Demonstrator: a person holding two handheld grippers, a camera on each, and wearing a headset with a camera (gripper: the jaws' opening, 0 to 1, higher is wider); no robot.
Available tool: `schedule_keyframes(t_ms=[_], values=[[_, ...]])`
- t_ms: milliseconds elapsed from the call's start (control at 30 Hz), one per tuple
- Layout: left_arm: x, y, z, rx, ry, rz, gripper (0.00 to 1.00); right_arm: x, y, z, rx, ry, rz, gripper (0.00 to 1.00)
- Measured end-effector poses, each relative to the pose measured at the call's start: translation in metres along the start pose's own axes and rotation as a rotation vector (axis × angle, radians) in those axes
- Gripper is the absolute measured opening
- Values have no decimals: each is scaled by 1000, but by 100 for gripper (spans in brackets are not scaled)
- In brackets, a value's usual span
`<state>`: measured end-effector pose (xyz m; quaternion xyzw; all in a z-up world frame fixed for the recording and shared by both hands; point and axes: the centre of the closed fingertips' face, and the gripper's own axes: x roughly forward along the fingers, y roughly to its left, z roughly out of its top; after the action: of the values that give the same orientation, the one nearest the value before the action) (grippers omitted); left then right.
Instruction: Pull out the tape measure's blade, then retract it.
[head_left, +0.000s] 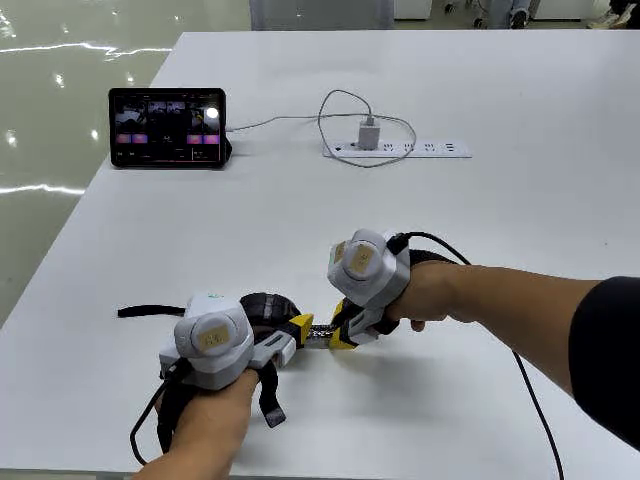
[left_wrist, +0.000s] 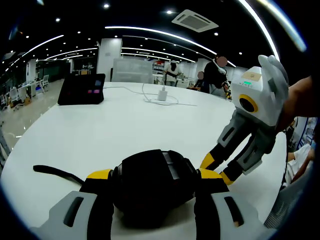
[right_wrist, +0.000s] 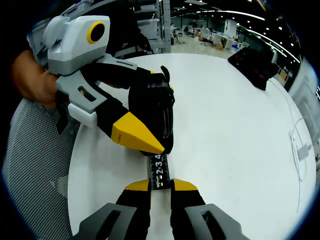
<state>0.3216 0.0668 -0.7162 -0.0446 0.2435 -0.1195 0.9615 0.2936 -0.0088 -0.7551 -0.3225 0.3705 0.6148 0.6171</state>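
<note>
1. Table: white, matte, broad; it took up most of the head view and ran to the far edge at the top of the frame.
2. Floor: pale and glossy, with bright streaks of reflection, at the upper left of the head view.
3. Tablet: stood propped at the upper left of the table, screen lit.
4. Power strip: white, lay flat at upper centre, with a charger plugged in and a looped cable that ran toward the tablet.
5. Room, left gripper view: open hall with ceiling lights in long curved strips, a square vent at the top, and people who stood beyond the table at upper right.
6. Tape measure: black case, lay on the table at lower centre of the head view; a black strap trailed from it toward the left.
7. Left gripper: yellow-tipped jaws were clamped on either side of the tape measure case.
8. Blade: a short length was drawn out of the case, with printed figures 2, 3, 4 visible at lower centre of the right gripper view.
9. Right gripper: jaws were pinched together on the end of the blade, just beside the left gripper.
</note>
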Motion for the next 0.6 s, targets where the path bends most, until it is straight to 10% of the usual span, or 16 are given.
schedule_keyframes(t_ms=[600], values=[[0, 0, 0, -2, 0, -1, 61, 4, 0, 7, 2, -18, -11, 11]])
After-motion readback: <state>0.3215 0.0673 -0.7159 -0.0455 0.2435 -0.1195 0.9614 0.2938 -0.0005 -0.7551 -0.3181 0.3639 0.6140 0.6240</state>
